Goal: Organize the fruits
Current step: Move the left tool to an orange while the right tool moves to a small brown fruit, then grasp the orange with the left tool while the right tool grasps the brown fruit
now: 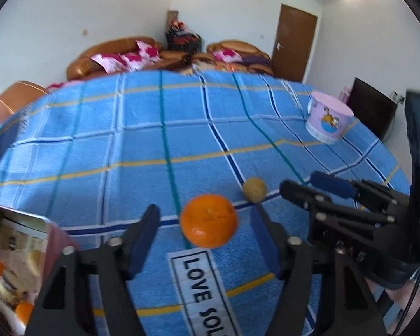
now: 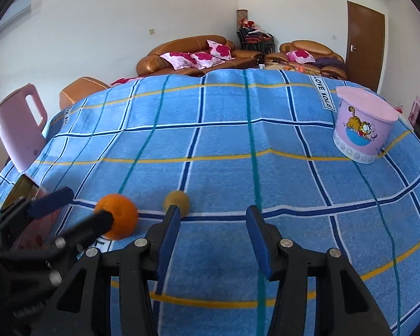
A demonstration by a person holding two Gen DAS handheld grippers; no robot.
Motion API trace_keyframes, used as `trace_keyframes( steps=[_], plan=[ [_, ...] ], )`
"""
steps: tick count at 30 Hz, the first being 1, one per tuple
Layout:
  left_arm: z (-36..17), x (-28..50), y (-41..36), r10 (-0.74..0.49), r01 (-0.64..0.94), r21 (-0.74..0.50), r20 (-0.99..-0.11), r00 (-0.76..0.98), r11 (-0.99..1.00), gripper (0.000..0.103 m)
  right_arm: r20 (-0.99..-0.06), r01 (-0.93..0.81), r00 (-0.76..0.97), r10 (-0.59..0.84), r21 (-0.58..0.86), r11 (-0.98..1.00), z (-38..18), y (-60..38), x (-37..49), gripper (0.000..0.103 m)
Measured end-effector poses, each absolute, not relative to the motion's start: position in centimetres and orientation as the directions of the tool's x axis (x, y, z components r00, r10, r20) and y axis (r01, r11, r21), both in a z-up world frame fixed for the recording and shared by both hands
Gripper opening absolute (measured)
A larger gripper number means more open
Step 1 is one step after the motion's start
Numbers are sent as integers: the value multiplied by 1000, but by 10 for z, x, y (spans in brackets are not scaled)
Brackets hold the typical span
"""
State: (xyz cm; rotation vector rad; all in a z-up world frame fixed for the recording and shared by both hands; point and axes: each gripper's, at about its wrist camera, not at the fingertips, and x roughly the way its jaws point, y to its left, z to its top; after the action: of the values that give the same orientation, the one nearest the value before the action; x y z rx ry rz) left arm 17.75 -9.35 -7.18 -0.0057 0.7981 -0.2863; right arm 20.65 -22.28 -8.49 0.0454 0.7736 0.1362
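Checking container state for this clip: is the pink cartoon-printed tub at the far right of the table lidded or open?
Lidded. The pink cartoon-printed tub stands upright on the blue checked tablecloth, a flat pink lid covering its whole top.

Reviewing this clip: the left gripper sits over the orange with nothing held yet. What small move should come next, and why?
Probably ease the left gripper a little forward and down, then close. The orange rests on the blue checked cloth between the open pads with gaps on both sides, so nothing is gripped yet. The right gripper is empty, nearer the small tan fruit.
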Motion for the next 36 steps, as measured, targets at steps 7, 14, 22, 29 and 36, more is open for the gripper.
trace_keyframes(
  steps=[7,14,22,29,36],
  plan=[
    [-82,187,-88,-312,266,-182,-723,617,947,49,-692,-115,705,155,104,988,-85,-219,218,51],
    [-80,191,-59,-235,167,-165,-707,667,972,48,-703,-145,689,174,101,984,-92,-202,225,51],
    [-80,195,-48,-201,117,-166,-699,686,979,48,-743,-183,644,180,78,980,-101,-186,233,49],
    [-78,193,-48,-190,113,-156,-689,699,981,48,-761,-198,620,190,83,977,-106,-184,236,27],
    [-73,188,-47,-179,110,-145,-664,726,983,48,-735,-218,648,199,71,973,-100,-181,230,27]
  ],
)
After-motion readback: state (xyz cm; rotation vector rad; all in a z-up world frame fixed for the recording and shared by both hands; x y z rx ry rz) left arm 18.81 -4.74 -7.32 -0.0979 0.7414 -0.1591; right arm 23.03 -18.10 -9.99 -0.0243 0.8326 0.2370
